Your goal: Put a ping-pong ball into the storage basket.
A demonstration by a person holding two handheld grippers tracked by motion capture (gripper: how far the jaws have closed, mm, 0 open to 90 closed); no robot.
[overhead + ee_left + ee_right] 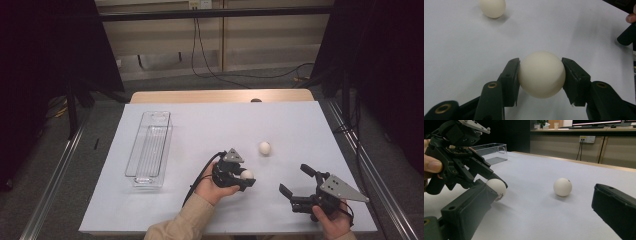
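Observation:
Two white balls are on the white table sheet [210,130]. My left gripper [245,176] [540,63] is shut on one white ball [247,173] [541,74] [497,188], its pads pressing both sides, low over the sheet. The other white ball [264,148] [492,7] [562,186] lies loose just beyond it. My right gripper [294,178] [542,192] sits to the right near the front edge, its jaws open and wide apart with nothing between them, pointing toward the left gripper and the balls.
A clear, long plastic tray [148,150] [489,151] stands empty on the left of the sheet. The wooden table edge [220,96] runs along the back, with cables on the floor beyond.

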